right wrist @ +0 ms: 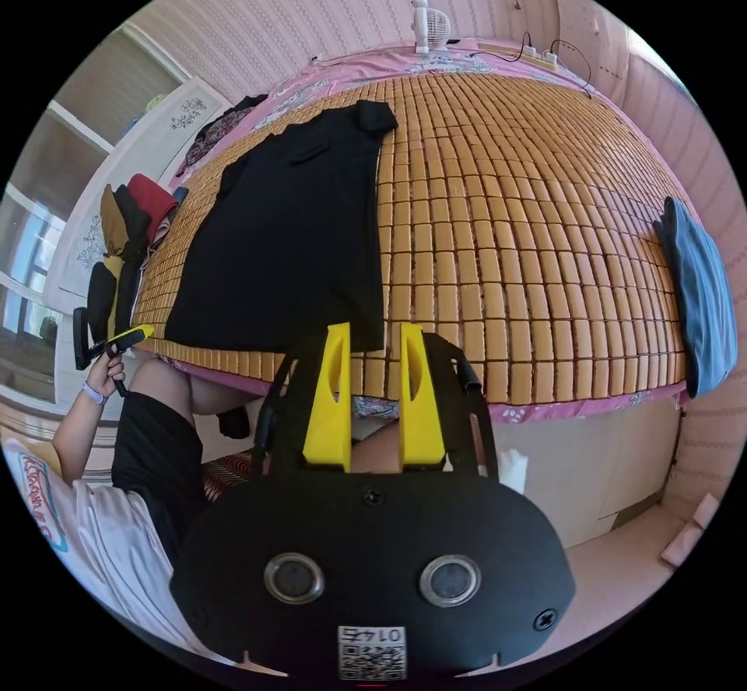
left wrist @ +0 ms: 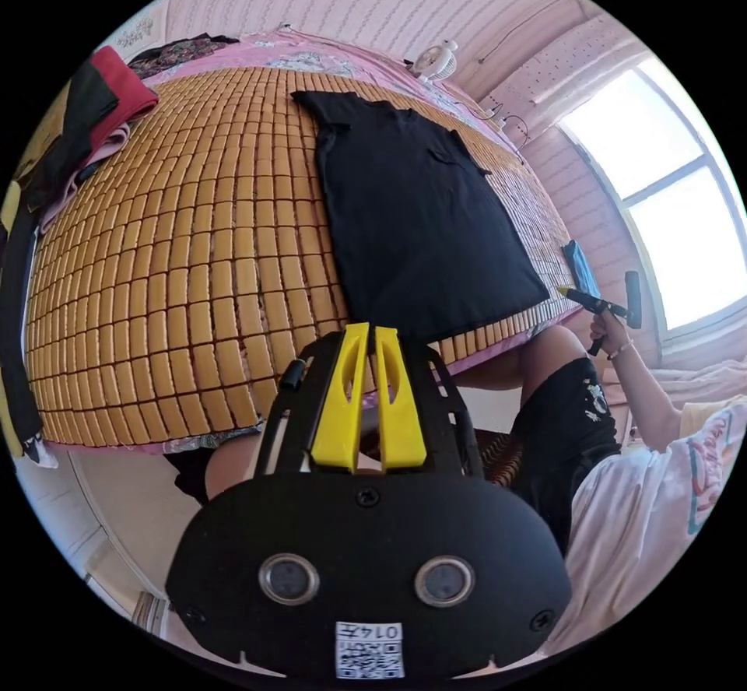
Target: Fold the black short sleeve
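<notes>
Both pairs of yellow jaws hold nothing: those of the left gripper (left wrist: 369, 349) stand nearly together with only a thin slit between them, and those of the right gripper (right wrist: 373, 364) are spread with a clear gap. Each is held off the near edge of the bed, short of the black short sleeve (left wrist: 420, 216), which lies flat and spread out on the bamboo mat (left wrist: 194, 271), hem toward the person and collar toward the far wall. As I judge it, no fold has been made; the shirt looks laid out ready, with both sleeves and the body yet to be turned in. Out from it, a pile of clothes (left wrist: 93, 115) sits at one side of the mat, a blue garment (right wrist: 700, 294) hangs at the other edge, and a small white fan (right wrist: 426, 22) stands by the pink wall. Each gripper's body carries a printed code sticker, which I leave unread; the person's white shirt has lettering too blurred to make out.
</notes>
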A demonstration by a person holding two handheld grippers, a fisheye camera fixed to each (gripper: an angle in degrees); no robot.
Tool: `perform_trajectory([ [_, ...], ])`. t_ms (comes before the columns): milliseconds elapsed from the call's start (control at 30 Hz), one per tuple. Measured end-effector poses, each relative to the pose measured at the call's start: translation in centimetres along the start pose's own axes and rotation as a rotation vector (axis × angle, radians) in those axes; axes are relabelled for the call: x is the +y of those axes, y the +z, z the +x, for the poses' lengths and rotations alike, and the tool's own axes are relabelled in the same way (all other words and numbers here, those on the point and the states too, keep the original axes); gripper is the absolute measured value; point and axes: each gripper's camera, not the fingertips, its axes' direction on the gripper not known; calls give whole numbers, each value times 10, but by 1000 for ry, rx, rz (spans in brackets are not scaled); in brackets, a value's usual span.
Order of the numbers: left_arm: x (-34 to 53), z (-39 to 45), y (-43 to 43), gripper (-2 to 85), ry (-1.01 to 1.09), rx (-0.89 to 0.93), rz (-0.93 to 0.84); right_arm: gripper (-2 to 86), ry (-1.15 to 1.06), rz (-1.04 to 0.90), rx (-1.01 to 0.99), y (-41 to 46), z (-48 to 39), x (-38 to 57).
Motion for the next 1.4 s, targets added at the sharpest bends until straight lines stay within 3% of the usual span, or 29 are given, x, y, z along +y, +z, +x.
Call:
perform_trajectory([
  [167, -28, 1, 26, 71, 42, -14, -82, 86, -18, -131, 38, 37, -10, -26],
  [333, -49, 2, 47, 24, 59, -90, -187, 16, -20, -187, 37, 45, -11, -44],
  [433, -51, -2, 40, 11, 35, -89, -167, 3, -23, -170, -42, 32, -10, -42],
  [633, -40, 3, 31, 38, 78, -107, -209, 12, -99, -237, -14, 35, -26, -31],
  [867, -47, -5, -2, 54, 95, -123, -39, 54, -62, -158, -22, 25, -26, -45],
  [1067, -108, 2, 10, 58, 145, -102, -3, 55, -95, -15, 35, 29, -39, -114],
  [1400, -279, 5, 77, 72, 210, -191, 39, 69, -146, 119, 101, 127, -66, -347],
])
